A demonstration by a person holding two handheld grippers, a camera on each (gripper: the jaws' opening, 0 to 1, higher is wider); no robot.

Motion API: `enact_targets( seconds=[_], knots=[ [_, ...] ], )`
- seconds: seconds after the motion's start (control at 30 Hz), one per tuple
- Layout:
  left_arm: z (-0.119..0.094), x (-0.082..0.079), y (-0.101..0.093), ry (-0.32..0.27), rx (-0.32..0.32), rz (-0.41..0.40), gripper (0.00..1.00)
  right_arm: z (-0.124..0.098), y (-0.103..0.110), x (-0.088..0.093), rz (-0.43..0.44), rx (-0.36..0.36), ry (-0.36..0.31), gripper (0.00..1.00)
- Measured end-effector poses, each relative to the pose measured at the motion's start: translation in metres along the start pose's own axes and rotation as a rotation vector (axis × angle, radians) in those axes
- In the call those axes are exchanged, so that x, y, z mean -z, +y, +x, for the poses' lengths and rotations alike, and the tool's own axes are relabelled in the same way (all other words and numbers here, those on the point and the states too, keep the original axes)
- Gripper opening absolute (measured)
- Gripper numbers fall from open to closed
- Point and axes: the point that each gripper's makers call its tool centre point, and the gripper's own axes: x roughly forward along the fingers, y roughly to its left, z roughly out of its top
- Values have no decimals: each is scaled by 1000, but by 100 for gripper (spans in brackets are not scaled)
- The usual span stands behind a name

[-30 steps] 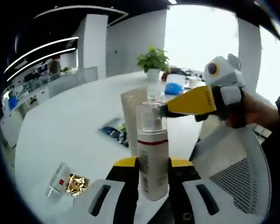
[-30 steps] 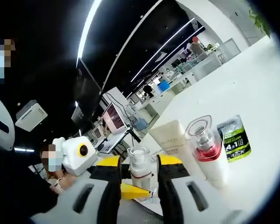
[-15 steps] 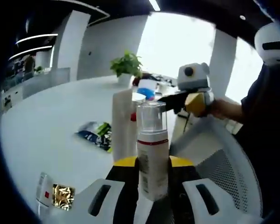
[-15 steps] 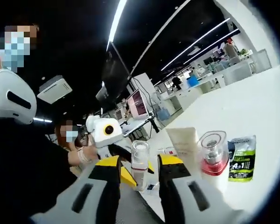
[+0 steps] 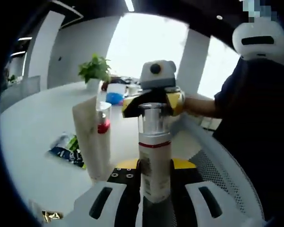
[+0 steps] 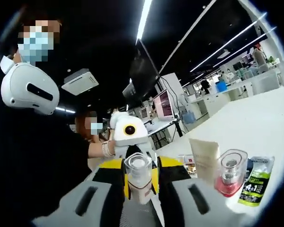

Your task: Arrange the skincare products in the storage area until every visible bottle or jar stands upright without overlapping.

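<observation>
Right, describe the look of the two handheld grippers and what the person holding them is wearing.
Each gripper has pale grey jaws with dark slots, black inner faces and yellow tips, as on the left gripper. The right gripper, seen head-on, carries a white box with a round dark lens. The person wears a dark top and a white headset.

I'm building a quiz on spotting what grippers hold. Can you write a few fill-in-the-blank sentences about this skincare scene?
1. The left gripper is shut on a pump bottle with a ____ band under its clear cap.
2. The cream tube stands on the ____ table.
3. Beside the tube, the small bottle has a ____ base.
4. A ____ sachet lies flat on the table.

Missing words: red; white; red; green
</observation>
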Motion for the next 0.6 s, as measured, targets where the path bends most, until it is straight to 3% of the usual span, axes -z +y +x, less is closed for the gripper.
enact_targets(
  seconds=[0.13,0.23,0.43,0.6],
  knots=[
    [2,2,-5,21,44,18,20,1,3,2,-1,-17,6,22],
    [4,5,-2,32,35,33,20,1,1,4,0,-5,6,22],
    [10,7,9,54,-32,33,21,5,-16,6,14,131,15,20],
    [5,5,30,39,-174,25,19,-1,-37,3,37,300,6,19]
  ],
)
